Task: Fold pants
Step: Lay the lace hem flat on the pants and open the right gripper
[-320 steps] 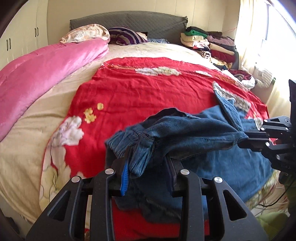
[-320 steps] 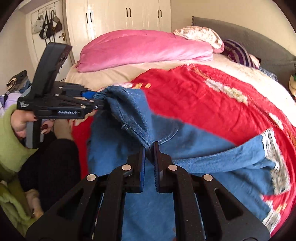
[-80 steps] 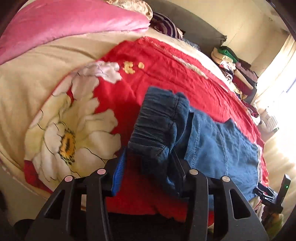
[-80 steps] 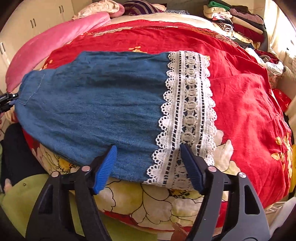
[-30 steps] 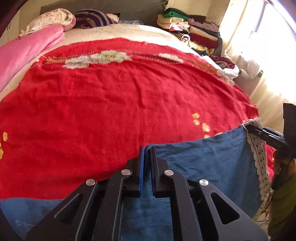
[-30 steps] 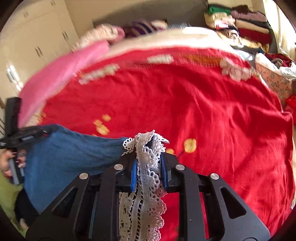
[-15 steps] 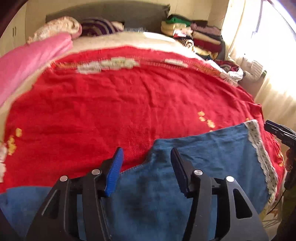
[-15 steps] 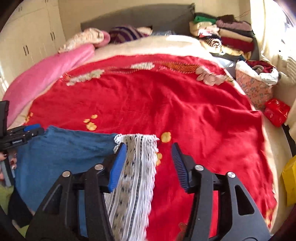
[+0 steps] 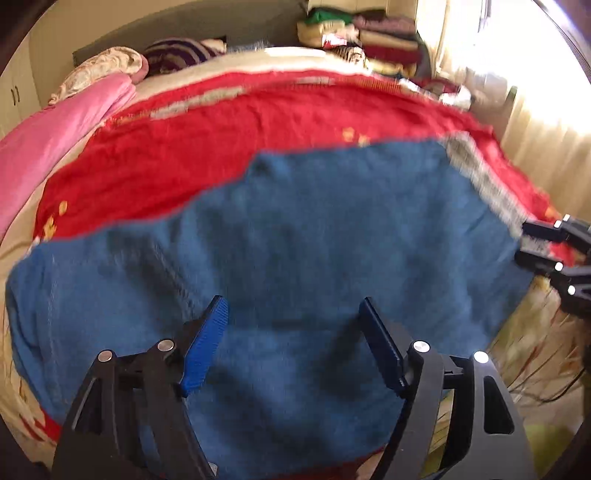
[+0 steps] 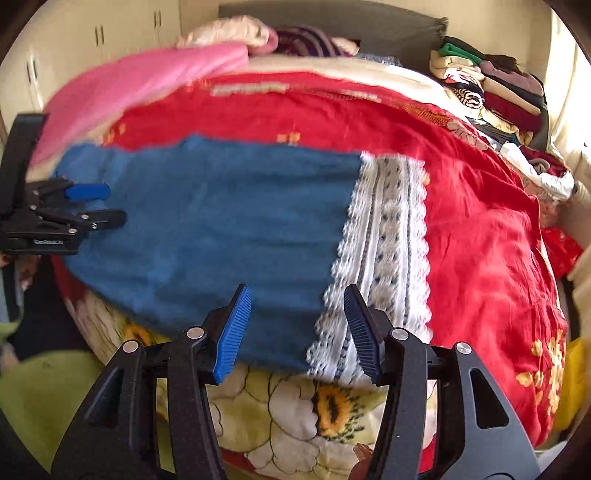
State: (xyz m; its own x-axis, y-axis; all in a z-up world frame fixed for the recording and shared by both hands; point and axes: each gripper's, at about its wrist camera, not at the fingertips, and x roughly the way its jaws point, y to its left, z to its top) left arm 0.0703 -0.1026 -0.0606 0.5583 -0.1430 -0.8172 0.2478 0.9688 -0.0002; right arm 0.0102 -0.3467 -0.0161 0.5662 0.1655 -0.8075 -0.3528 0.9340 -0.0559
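Note:
Blue denim pants [image 9: 295, 240] lie folded flat along the near edge of the bed, on a red blanket [image 9: 258, 122]. Their white lace hem [image 10: 388, 229] is at the right end. My left gripper [image 9: 293, 314] hovers above the waist half, its jaws opening and nothing pressed between the blue pads. In the right wrist view the left gripper [image 10: 92, 205] shows at the pants' [image 10: 221, 221] left end. My right gripper [image 10: 297, 295] stands open over the near edge by the lace, gripping nothing. It also shows in the left wrist view, as the right gripper [image 9: 532, 243] beside the hem [image 9: 480, 181].
A pink quilt [image 9: 55, 140] lies along the bed's left side, with pillows [image 10: 229, 31] at the headboard. Folded clothes [image 10: 491, 85] are stacked at the far right corner. The flowered blanket border [image 10: 295, 406] hangs over the near bed edge.
Both grippers were shut on the pants' far edge a second ago. They have let go, opened, and pulled back toward the near bed edge. The pants now lie flat.

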